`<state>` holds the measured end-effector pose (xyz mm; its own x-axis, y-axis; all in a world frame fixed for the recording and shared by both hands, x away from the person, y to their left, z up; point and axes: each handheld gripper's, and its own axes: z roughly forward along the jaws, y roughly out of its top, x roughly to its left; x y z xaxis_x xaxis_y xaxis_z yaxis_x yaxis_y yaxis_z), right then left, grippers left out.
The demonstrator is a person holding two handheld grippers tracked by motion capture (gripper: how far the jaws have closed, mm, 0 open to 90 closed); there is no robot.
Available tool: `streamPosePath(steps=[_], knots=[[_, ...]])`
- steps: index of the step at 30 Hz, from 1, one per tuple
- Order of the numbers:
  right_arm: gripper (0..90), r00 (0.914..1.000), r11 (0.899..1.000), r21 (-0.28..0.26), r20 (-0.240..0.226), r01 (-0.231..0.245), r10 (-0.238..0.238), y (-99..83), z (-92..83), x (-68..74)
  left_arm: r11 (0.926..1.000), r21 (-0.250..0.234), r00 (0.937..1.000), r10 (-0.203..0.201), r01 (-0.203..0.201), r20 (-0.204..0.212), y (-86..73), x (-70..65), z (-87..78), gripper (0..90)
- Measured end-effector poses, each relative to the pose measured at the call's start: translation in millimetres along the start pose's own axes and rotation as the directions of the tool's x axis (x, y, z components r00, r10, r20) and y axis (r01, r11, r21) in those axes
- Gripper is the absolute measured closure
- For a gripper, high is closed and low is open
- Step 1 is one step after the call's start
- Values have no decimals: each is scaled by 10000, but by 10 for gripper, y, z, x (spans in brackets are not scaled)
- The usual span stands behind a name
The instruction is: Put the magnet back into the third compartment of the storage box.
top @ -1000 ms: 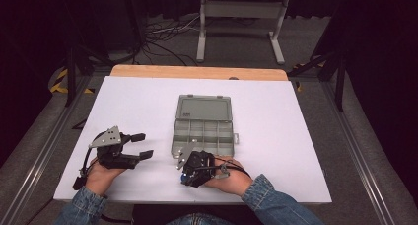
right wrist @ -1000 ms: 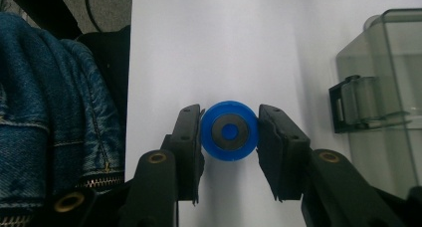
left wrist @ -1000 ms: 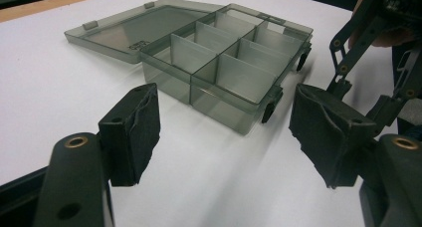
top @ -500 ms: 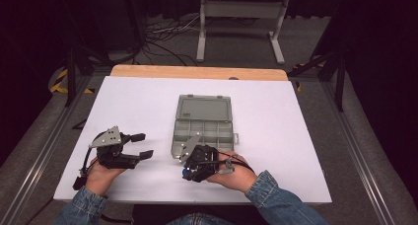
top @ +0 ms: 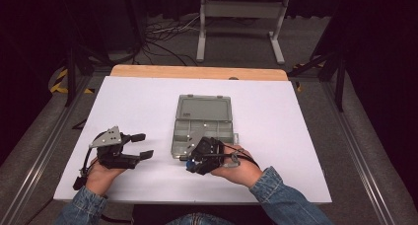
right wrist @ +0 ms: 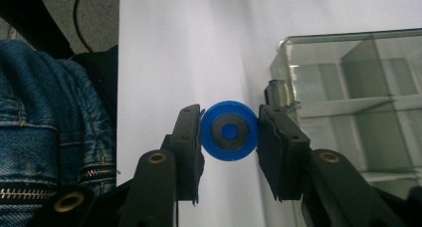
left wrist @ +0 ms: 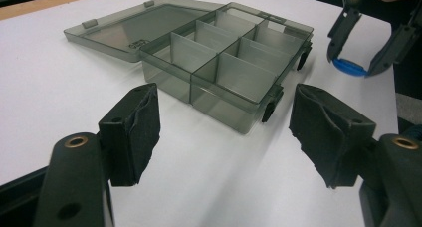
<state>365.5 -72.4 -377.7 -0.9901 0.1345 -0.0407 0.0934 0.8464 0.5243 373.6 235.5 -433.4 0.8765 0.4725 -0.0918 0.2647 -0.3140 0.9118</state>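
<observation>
My right gripper (right wrist: 229, 132) holds the blue disc (right wrist: 229, 131) clamped edge to edge, flat face toward the camera, just off the near corner of the open compartment box (top: 202, 129). The box's nearest cells lie just beyond it. My left gripper (top: 139, 146) rests well aside, jaws wide and empty.
</observation>
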Motion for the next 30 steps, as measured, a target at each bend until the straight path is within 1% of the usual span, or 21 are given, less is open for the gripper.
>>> streamPosePath(steps=[2, 9, 14, 18, 23, 30], knots=[[630, 10000, 10000, -35, 20, 0, 1, -3, -16, -15, 10000, -3, 10000, -3, 3, 0, 0, 0, 0, 287], [630, 9991, 9995, -172, 337, -263, 268, -21, -136, -109, 10000, 3, 10000, -9, 9, -2, -1, 1, 0, 287], [629, 9984, 9991, -221, 426, -370, 379, -38, -178, -165, 10000, 2, 10000, -5, 5, -5, -1, 0, -1, 287], [630, 9969, 9982, -297, 574, -529, 546, -54, -220, -227, 10000, 8, 10000, -3, 3, -5, -1, 0, -1, 287], [630, 9935, 9953, -539, 766, -802, 842, -74, -303, -319, 10000, 7, 10000, -7, 7, -12, -2, 2, -2, 287], [630, 9892, 9926, -611, 966, -1050, 1106, -98, -363, -439, 10000, -19, 10000, -9, 9, 5, -1, 2, -4, 287]])
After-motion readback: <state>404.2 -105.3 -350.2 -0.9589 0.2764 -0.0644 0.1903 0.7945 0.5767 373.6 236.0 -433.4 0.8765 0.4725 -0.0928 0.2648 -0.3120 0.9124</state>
